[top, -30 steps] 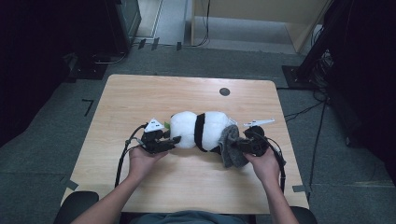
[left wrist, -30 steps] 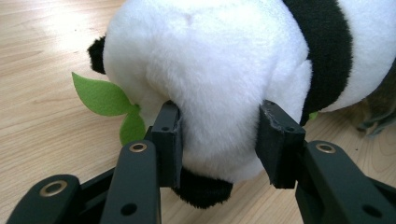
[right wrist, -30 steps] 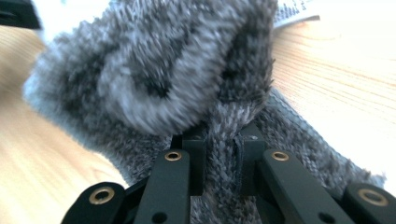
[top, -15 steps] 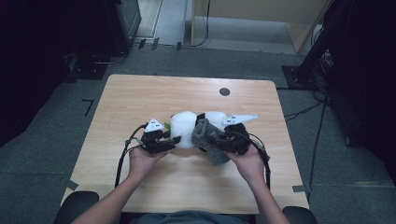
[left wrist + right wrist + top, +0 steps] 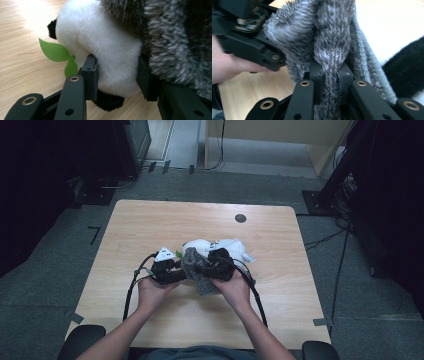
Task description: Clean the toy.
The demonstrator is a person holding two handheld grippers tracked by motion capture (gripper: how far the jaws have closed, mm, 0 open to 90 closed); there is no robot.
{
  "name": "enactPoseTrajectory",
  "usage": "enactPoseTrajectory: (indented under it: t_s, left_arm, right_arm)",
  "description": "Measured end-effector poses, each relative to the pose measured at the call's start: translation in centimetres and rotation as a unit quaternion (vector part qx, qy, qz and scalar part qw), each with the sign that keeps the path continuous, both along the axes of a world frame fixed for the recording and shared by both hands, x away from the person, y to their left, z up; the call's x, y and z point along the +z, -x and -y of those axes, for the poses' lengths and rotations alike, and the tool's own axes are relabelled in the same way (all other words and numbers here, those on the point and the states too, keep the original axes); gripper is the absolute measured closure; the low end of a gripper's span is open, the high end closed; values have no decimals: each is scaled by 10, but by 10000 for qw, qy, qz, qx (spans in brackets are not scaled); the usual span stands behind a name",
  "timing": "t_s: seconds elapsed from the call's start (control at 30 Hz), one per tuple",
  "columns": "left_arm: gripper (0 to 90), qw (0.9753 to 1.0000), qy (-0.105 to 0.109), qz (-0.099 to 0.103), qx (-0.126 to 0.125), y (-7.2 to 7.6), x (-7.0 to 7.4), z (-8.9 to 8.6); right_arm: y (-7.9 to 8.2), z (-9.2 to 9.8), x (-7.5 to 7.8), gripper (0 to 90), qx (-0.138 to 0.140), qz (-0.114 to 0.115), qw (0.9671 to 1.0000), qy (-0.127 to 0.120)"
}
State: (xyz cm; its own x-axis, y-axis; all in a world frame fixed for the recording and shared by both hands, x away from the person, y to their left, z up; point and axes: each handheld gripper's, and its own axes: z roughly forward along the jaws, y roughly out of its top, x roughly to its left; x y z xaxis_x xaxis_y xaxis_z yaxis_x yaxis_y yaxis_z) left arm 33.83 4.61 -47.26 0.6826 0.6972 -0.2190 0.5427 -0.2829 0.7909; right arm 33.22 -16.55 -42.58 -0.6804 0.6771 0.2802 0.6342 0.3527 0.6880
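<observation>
A black and white plush panda (image 5: 227,248) with a green felt leaf (image 5: 53,51) lies mid-table. My left gripper (image 5: 176,272) grips its white, black-tipped end (image 5: 110,50) between both jaws. My right gripper (image 5: 207,268) is shut on a grey fuzzy cloth (image 5: 197,272), pinching a fold of it (image 5: 329,55) between its pads. The cloth hangs over the panda beside the left gripper. In the right gripper view the left gripper (image 5: 244,37) and a hand sit at upper left, and the panda's black fur (image 5: 404,72) is at right.
The wooden table (image 5: 150,225) has a round black grommet (image 5: 240,218) near its far edge. Cables trail from both grippers toward the table's near edge. Dark cabinets and floor cables surround the table.
My right gripper has carried the grey cloth leftward across the panda, from its right end up to the left gripper. The left gripper has stayed put.
</observation>
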Motion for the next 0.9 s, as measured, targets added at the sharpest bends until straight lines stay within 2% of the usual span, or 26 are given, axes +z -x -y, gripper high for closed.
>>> enactPoseTrajectory:
  t_s: [0.17,0.3,0.6,0.9]
  left_arm:
    - [568,10000,-48,57,-29,0,-1,1]
    - [568,10000,-35,59,-26,0,-1,1]
    - [567,10000,-21,70,-37,0,-1,1]
    - [569,10000,23,51,-48,0,-1,1]
  right_arm:
    - [-2,8,-7,796,4,52,10000,-12]
    - [4,18,-5,798,-48,101,9997,210]
    - [19,57,6,797,-213,76,9991,349]
    - [25,96,19,795,-629,120,9972,377]
